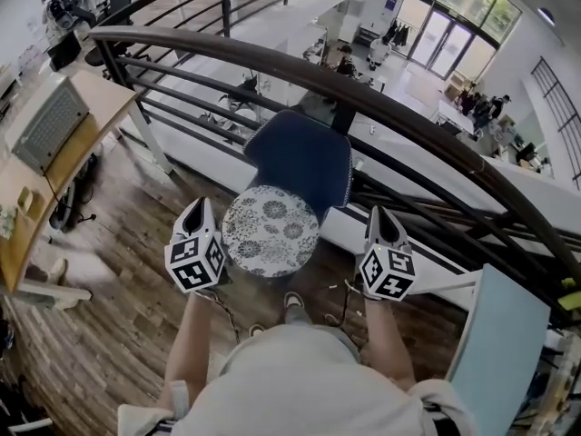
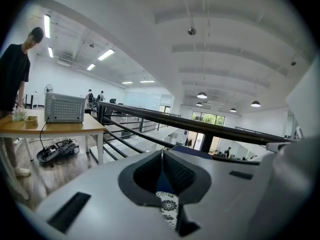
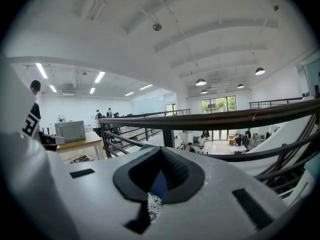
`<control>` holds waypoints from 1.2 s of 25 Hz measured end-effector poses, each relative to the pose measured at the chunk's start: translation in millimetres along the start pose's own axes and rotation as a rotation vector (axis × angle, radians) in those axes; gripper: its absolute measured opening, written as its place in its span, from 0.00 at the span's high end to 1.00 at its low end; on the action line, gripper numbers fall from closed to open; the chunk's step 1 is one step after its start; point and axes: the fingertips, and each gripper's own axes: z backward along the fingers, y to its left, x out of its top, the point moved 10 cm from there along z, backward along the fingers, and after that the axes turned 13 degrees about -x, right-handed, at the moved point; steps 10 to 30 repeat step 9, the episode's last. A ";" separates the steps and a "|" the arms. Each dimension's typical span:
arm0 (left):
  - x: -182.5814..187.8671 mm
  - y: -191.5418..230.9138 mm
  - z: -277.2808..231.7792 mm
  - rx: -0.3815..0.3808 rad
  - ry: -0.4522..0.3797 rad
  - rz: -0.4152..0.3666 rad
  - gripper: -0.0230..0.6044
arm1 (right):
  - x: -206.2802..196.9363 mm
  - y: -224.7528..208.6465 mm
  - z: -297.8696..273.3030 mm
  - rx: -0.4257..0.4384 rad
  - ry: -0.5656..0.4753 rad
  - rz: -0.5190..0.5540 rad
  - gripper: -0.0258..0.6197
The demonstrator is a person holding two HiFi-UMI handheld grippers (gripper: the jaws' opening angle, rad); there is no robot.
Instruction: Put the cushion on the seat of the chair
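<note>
Cushion [image 1: 270, 231], round and flower-printed, lies flat on the seat of the chair [image 1: 304, 157] and covers it, with the blue backrest rising behind. That is how the task wants it. The left gripper [image 1: 198, 213] hangs just beside the cushion's left edge. The right gripper [image 1: 382, 220] is well apart from it on the other side. Both pairs of fingers are clenched tip to tip and grasp nothing.

As I judge it, what matters now is to leave the cushion undisturbed. Any move near it should keep the left gripper off the rim, since a brush there could slide the cushion off centre; it looks soft and light. If it wants a nudge, a low, level push on the edge would serve better than a lift.

The head view alone shows the whole cushion, its fit on the seat and how each gripper stands to it, but the marker cubes hide the fingertips there. The gripper views settle that: the left fingers [image 2: 182, 176] and the right fingers [image 3: 176, 174] meet at their tips. Only a sliver of print and blue shows through the slot beneath. The left gripper view also shows a person [image 2: 12, 59] at a tabletop [image 2: 55, 126] and the railing [image 2: 200, 129] side-on.
</note>
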 end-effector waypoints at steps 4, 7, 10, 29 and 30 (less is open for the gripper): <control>-0.3 1.6 -1.7 -0.001 0.005 0.002 0.95 | -1.0 -1.2 -1.5 -0.006 0.005 0.006 0.96; -2.5 1.6 -0.1 0.004 0.013 0.005 0.95 | -0.7 -4.6 -0.1 -0.010 0.008 0.006 0.96; -3.6 1.4 1.0 0.008 0.017 0.008 0.95 | 0.3 -6.8 0.6 -0.013 0.009 0.010 0.96; -3.6 1.4 1.0 0.008 0.017 0.008 0.95 | 0.3 -6.8 0.6 -0.013 0.009 0.010 0.96; -3.6 1.4 1.0 0.008 0.017 0.008 0.95 | 0.3 -6.8 0.6 -0.013 0.009 0.010 0.96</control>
